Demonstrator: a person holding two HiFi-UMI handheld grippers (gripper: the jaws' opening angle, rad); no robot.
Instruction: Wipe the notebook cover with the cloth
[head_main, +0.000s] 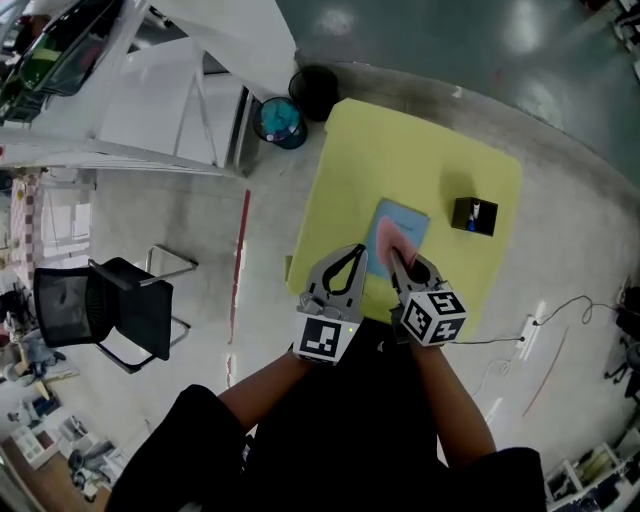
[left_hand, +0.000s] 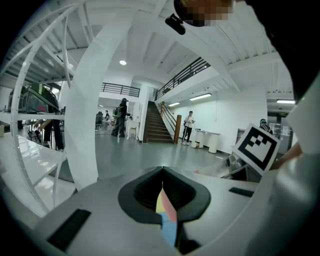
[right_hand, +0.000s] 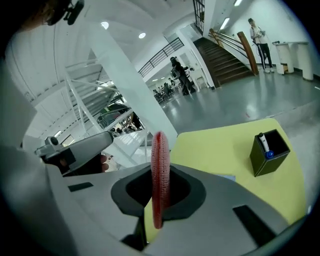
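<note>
Right gripper (head_main: 403, 262): jaws clamped on the pink cloth (right_hand: 160, 165), held over the blue notebook (head_main: 408, 222) just ahead. Left gripper (head_main: 347, 262): jaws pressed together, empty, alongside.

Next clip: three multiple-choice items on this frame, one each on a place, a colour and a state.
1. The pen holder stands: A on the yellow table, apart from the notebook; B on the chair; C on the floor.
2. The cloth is: A green; B pinkish red; C white.
3. The right claw is: A open, empty; B shut on a pen; C shut on the cloth.
Key: A, bare table surrounds it; B, head view shows pink; C, cloth stands pinched between its jaws.
</note>
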